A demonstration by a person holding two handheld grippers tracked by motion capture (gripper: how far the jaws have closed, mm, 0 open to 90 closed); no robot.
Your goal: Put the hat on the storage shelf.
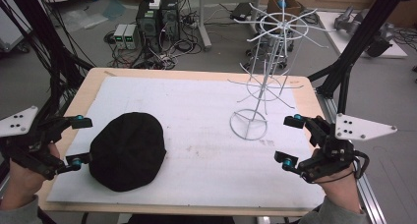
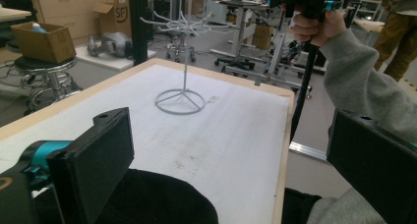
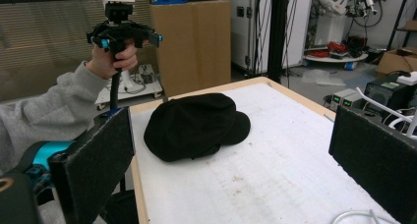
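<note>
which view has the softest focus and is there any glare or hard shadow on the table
Left gripper view: the near claw pads blur softly, the wire rack stays sharp. Right gripper view: the black cap reads as flat dark, little detail. High view: even light, no glare on the table, faint shadows.

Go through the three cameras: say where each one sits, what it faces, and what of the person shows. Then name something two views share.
High view: above the person's side, looking down on the table; both hands and each hand-held gripper, left and right.
Left gripper view: rides the left hand-held gripper, faces the wire rack; a grey sleeve.
Right gripper view: rides the right hand-held gripper, faces the black hat; the other hand.
Shared: the hat shows in all three.
</note>
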